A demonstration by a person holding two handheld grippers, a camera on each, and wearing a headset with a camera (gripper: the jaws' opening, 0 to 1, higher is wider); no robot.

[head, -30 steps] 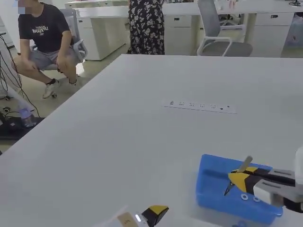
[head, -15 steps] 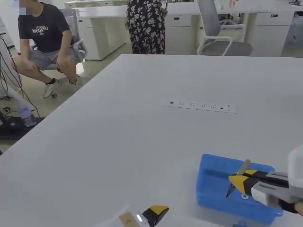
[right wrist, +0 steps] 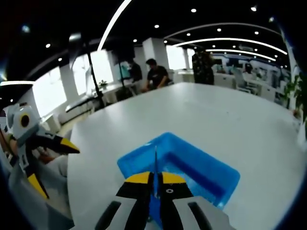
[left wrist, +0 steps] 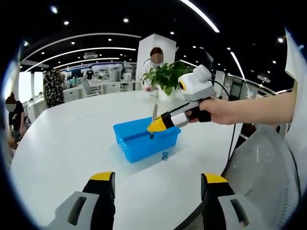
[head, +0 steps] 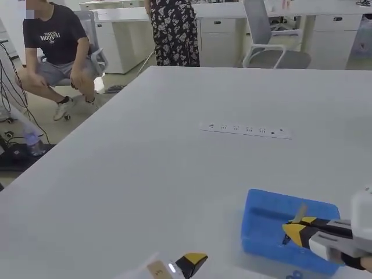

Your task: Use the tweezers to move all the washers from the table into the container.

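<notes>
The tweezers point(head: 299, 215), clamped in the right tongs point(head: 294, 232), have drawn back and lower since a second ago. Their tips now point down over the blue container point(head: 261, 216), and I cannot tell whether they hold a washer. A small ring, probably a washer point(left wrist: 164, 155), lies on the surface point(head: 174, 174) just beside the container's wall. So this looks like the drop-off end of one cycle; the next move calls for lifting clear of the wall and setting the tips on that ring, while the left tongs point(left wrist: 158, 201) hang apart and empty.
</notes>
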